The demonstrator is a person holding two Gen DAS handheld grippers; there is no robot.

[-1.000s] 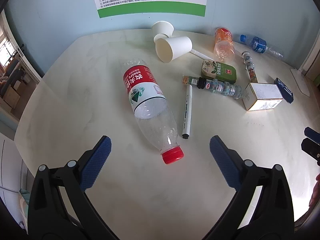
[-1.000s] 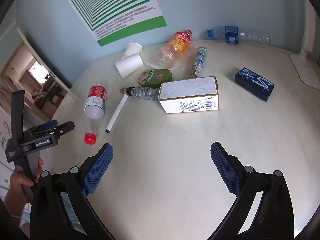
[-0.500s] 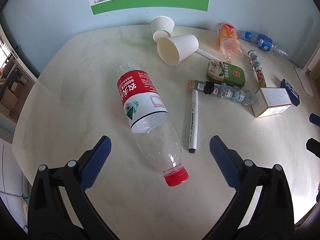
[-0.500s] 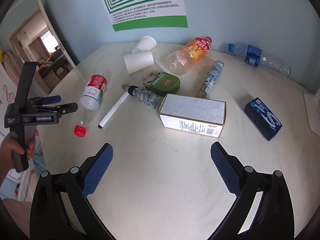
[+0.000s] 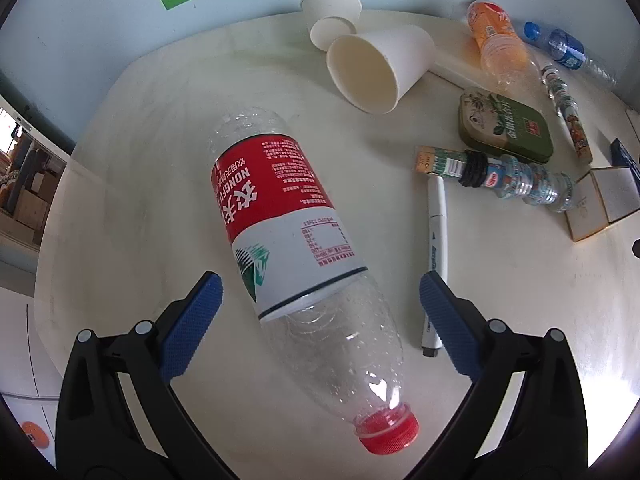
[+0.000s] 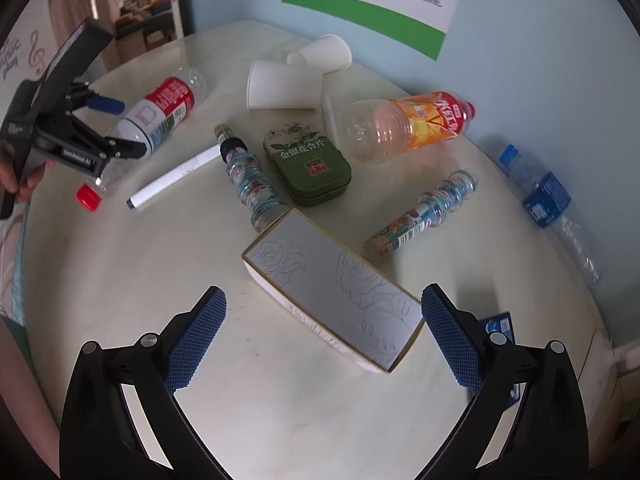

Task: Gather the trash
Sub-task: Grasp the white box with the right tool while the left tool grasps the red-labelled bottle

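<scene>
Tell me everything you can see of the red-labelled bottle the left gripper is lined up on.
The clear plastic bottle with red-and-white label lies on its side on the cream table, looks empty, with its red screw cap on and pointing toward the camera. The left gripper has its jaws open on either side of the bottle, not touching. A white marker pen lies beside it, apart.

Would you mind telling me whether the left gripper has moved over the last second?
Yes. The left gripper has advanced toward the red-capped bottle, which lies on the table and now sits between its open fingers.
</scene>
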